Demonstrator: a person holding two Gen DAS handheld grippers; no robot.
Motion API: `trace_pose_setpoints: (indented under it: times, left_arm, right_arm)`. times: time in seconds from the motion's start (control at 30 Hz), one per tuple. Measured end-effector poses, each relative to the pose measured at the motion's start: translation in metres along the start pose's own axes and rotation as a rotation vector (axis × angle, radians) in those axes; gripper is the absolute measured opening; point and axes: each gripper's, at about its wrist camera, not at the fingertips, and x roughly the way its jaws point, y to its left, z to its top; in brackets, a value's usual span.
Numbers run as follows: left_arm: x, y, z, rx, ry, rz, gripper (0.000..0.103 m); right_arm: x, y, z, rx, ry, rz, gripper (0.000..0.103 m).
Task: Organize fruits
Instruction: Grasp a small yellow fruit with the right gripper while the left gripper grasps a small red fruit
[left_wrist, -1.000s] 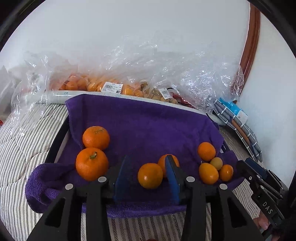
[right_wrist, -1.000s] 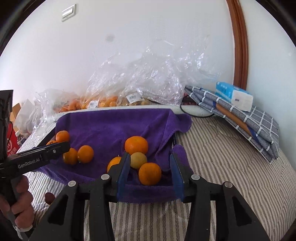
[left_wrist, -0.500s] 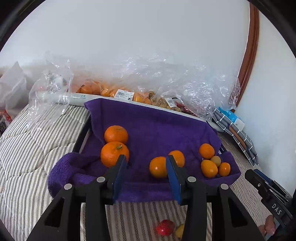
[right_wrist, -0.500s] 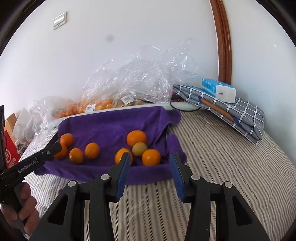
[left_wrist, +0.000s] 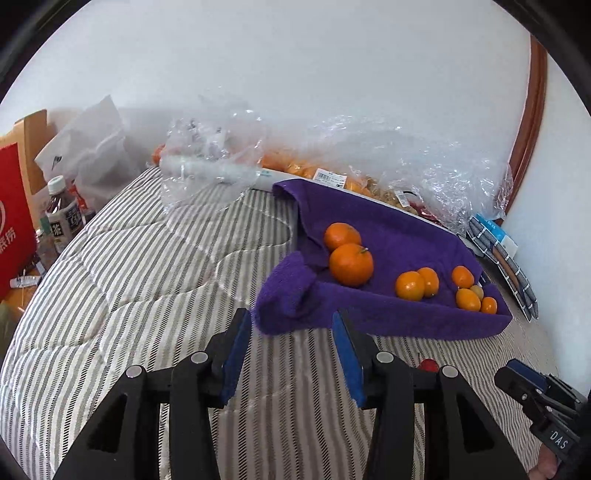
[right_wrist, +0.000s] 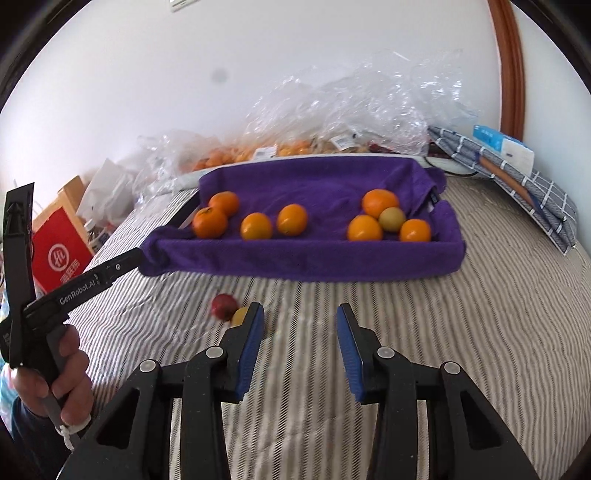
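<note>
At the far left of the right wrist view a red carton (right_wrist: 61, 254) stands off the edge of the striped quilt (right_wrist: 480, 332), with a tea bottle (left_wrist: 62, 218) beside it in the left wrist view. Just right of that, the left gripper (left_wrist: 291, 334) is held in a bare hand (right_wrist: 55, 380); its blue-padded jaws stand apart with nothing between them, hovering over the quilt just short of the near left corner of the purple towel (right_wrist: 306, 258). The towel lines a shallow tray shape lying across the middle of the quilt. On it, from the left: two large oranges (right_wrist: 216, 214) touching each other, then two mandarins (right_wrist: 273, 223) side by side, then, well apart at the right end, a cluster of three mandarins (right_wrist: 388, 219) around a yellowish-green fruit (right_wrist: 392, 219). On the quilt near the towel's front edge lie a small red fruit (right_wrist: 223, 305) and a small yellow fruit (right_wrist: 240, 315), touching, right beside the left finger of the right gripper (right_wrist: 301, 325), whose jaws are likewise spread and empty. Behind the towel, clear plastic bags (right_wrist: 354, 110) holding more citrus line the wall. Far right, a blue tissue box (right_wrist: 504, 146) rests on a folded checked cloth (right_wrist: 532, 192).
</note>
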Motion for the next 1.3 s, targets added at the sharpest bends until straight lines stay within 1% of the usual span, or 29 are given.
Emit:
trace_pose_setpoints:
  times: [0.07, 0.13, 0.2, 0.27, 0.5, 0.53, 0.57, 0.6, 0.8, 0.83, 0.87, 0.93, 1.03, 1.13, 1.3]
  left_arm:
    - [-0.001, 0.006, -0.001, -0.021, -0.001, 0.009, 0.044]
    - [0.003, 0.004, -0.001, -0.014, 0.012, 0.011, 0.044]
    - [0.005, 0.0, -0.001, 0.007, 0.025, 0.008, 0.044]
    - [0.004, -0.003, -0.002, 0.02, 0.019, 0.001, 0.044]
    - [0.004, -0.004, -0.003, 0.021, 0.033, -0.008, 0.044]
    - [0.005, -0.005, -0.003, 0.025, 0.034, -0.011, 0.044]
    - [0.005, -0.006, -0.003, 0.029, 0.034, -0.013, 0.044]
    - [0.005, -0.006, -0.003, 0.033, 0.034, -0.015, 0.044]
    - [0.006, -0.012, -0.004, 0.059, 0.046, -0.05, 0.044]
    - [0.007, -0.013, -0.004, 0.062, 0.052, -0.057, 0.044]
    - [0.007, -0.014, -0.004, 0.065, 0.056, -0.064, 0.044]
    - [0.009, -0.014, -0.004, 0.069, 0.062, -0.065, 0.044]
    - [0.009, -0.015, -0.004, 0.068, 0.064, -0.065, 0.044]
    - [0.01, -0.014, -0.004, 0.064, 0.069, -0.064, 0.044]
    - [0.011, -0.015, -0.005, 0.066, 0.074, -0.083, 0.044]
  right_arm:
    - [0.002, 0.007, -0.004, -0.012, 0.013, 0.022, 0.04]
    - [0.004, 0.014, -0.006, -0.011, 0.015, 0.035, 0.04]
    - [0.01, 0.02, -0.006, -0.021, 0.027, 0.034, 0.038]
    - [0.018, 0.026, -0.006, -0.03, 0.045, 0.042, 0.034]
    - [0.039, 0.041, -0.005, -0.08, 0.096, 0.044, 0.032]
    - [0.042, 0.043, -0.005, -0.094, 0.105, 0.043, 0.028]
    - [0.044, 0.045, -0.005, -0.103, 0.116, 0.041, 0.021]
    - [0.045, 0.045, -0.005, -0.103, 0.121, 0.043, 0.021]
    - [0.036, 0.034, -0.006, -0.061, 0.086, 0.055, 0.018]
    - [0.034, 0.032, -0.006, -0.056, 0.079, 0.052, 0.018]
    - [0.034, 0.03, -0.006, -0.055, 0.074, 0.045, 0.015]
    - [0.031, 0.026, -0.006, -0.057, 0.071, 0.037, 0.014]
    - [0.031, 0.022, -0.007, -0.051, 0.076, 0.053, 0.014]
    - [0.035, 0.02, -0.005, -0.046, 0.089, 0.07, 0.016]
    - [0.047, 0.027, -0.001, -0.071, 0.124, 0.064, 0.022]
